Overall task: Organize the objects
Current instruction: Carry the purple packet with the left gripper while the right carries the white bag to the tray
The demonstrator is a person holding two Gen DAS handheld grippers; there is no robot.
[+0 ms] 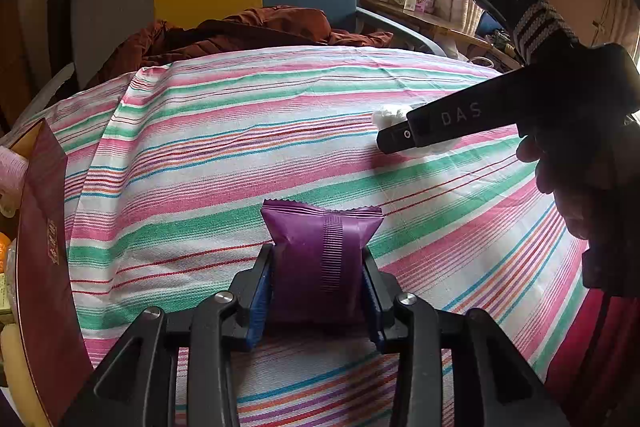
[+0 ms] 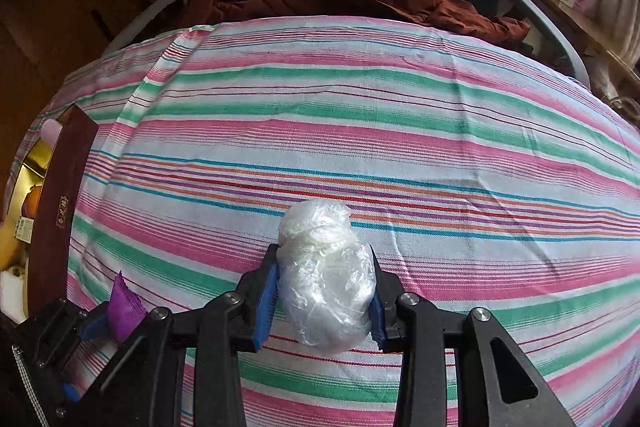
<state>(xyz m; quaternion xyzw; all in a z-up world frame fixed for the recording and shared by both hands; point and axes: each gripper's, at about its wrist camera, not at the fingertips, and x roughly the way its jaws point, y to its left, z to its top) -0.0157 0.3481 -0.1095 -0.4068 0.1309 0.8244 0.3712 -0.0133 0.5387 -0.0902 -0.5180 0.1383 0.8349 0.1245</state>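
Currently, left wrist view: the left hand-held gripper (image 1: 318, 279) is pinching a purple sachet (image 1: 320, 259) between its blue pads (image 1: 260, 291), which press on both of the sachet's sides. The sachet stands upright, crimped top edge away from the camera, over the striped cloth (image 1: 200, 147) that covers the worktop; whether its base touches the cloth I cannot tell. A dark red box (image 1: 44, 227) stands at the left edge of the cloth, just beside the sachet's route. The right hand-held gripper (image 1: 396, 139) comes in from the right, carried by a hand (image 1: 568, 187), with a white bundle (image 1: 390, 117) showing at its tip.

Right wrist view: the right hand-held gripper (image 2: 324, 291) is pinching a plastic-wrapped bundle (image 2: 324, 275), white and crinkled, pads against its flanks. The bundle's far end bulges past the fingertips; its near end hangs below the pads. The box (image 2: 56, 227) lies far left, open side showing gold lining and some items inside, among them something orange. The left hand-held gripper (image 2: 120, 319) with the sachet (image 2: 124, 311) is at lower left, near the box.

Judgement: both items are in grasp and likely bound for the box. To do it well:
- move the left one first, since it is nearer the box;
- keep the squeeze light; the bundle is soft and may slip or deform;
- clear the box wall before lowering;
- keep the two grippers apart along the way.
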